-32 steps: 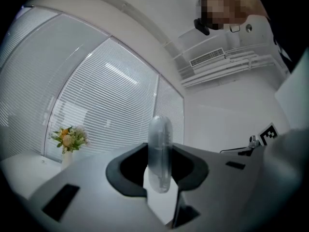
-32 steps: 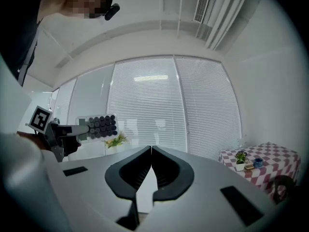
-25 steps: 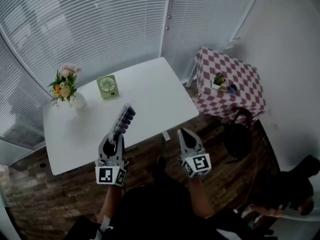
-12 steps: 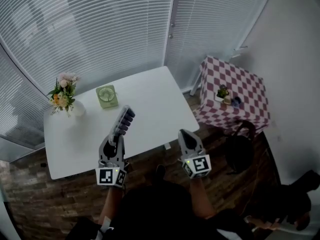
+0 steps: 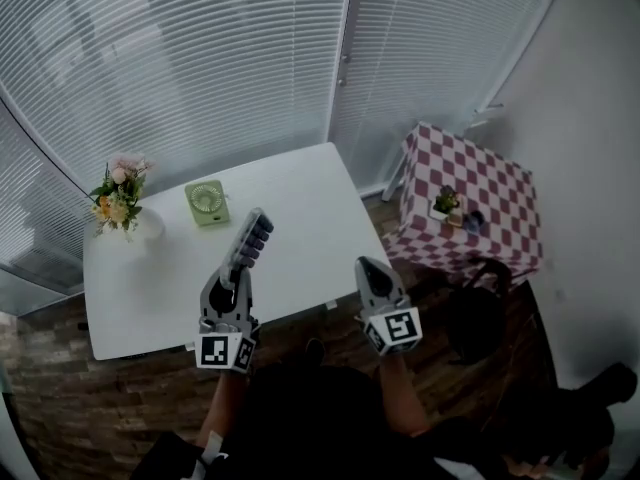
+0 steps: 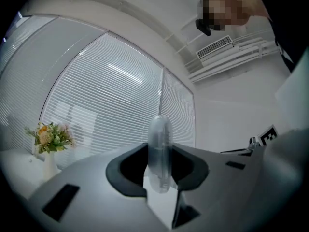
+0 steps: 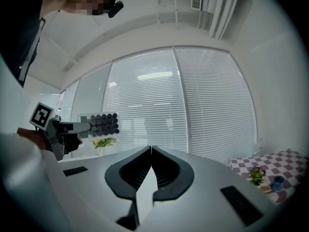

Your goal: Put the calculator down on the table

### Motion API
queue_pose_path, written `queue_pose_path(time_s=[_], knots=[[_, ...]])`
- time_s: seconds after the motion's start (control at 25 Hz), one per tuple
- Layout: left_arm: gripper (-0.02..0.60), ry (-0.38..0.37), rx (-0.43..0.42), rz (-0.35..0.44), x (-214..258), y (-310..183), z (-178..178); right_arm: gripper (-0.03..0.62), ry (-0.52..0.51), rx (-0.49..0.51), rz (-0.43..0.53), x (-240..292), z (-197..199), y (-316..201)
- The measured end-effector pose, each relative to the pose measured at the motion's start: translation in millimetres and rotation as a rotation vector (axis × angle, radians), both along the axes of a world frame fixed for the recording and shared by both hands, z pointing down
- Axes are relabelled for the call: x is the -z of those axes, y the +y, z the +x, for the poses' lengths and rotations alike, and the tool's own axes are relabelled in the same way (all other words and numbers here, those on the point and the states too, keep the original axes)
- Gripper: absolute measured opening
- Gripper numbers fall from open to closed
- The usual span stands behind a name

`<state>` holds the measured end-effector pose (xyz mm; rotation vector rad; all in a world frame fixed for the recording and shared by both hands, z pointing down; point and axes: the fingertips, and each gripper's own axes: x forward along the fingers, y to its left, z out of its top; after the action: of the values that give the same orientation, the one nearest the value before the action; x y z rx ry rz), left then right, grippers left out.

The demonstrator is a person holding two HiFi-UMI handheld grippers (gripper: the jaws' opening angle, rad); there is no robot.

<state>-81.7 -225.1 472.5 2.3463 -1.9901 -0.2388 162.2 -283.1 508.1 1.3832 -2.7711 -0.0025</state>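
Observation:
My left gripper (image 5: pixel 234 276) is shut on the calculator (image 5: pixel 248 244), a grey slab with dark round keys, held edge-up over the near part of the white table (image 5: pixel 300 208). In the left gripper view the calculator (image 6: pixel 160 149) shows edge-on, pinched between the jaws. In the right gripper view the calculator (image 7: pixel 100 123) appears at the left, keys facing the camera, sticking out of the left gripper (image 7: pixel 79 126). My right gripper (image 5: pixel 369 271) hangs shut and empty beyond the table's near right corner, its jaws (image 7: pixel 151 150) pressed together.
A vase of flowers (image 5: pixel 118 200) and a small green fan (image 5: pixel 207 202) stand at the table's far left. A checked-cloth side table (image 5: pixel 470 208) with a small plant stands at the right. Blinds cover the windows behind. The floor is dark brick-patterned.
Both grippers have moved forward toward the table together; the table, vase and fan sit slightly lower and nearer in the head view. The calculator stays in the left gripper.

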Motion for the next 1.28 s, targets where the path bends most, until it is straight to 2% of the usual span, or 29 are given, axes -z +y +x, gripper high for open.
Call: queue_pose_path(time_s=[0.24, 0.52, 0.68, 0.84, 1.16, 1.2, 1.24, 1.28], knots=[[0.101, -0.014, 0.001, 0.003, 1.7, -8.7, 1.5, 0.006, -0.022, 0.016, -0.039, -3.6, -7.0, -13.8], [0.101, -0.024, 0.01, 0.004, 3.1, -25.1, -19.4, 0.006, 0.006, 0.009, -0.025, -0.2, -25.2, -29.3], [0.101, -0.009, 0.015, -0.008, 4.0, -41.3, -37.4, 0.006, -0.03, -0.015, -0.045, 6.1, -38.1, -40.2], [0.101, 0.0, -0.001, -0.008, 8.8, -53.0, -48.2, 0.006, -0.007, -0.019, -0.027, 4.4, -47.8, -48.6], [0.101, -0.027, -0.034, -0.008, 12.0, -70.6, -53.9, 0.006, -0.036, -0.035, -0.035, 11.5, -67.1, -62.4], [0.101, -0.015, -0.037, -0.017, 9.0, -71.7, -56.8, 0.006, -0.03, -0.034, -0.033, 11.5, -69.0, -62.7], [0.101, 0.03, -0.045, -0.024, 6.8, -72.9, -59.3, 0.006, -0.027, -0.034, -0.032, 11.3, -70.1, -63.0], [0.101, 0.109, -0.058, -0.028, 4.6, -74.6, -61.5, 0.006, -0.027, -0.037, -0.033, 11.1, -70.7, -63.5]])
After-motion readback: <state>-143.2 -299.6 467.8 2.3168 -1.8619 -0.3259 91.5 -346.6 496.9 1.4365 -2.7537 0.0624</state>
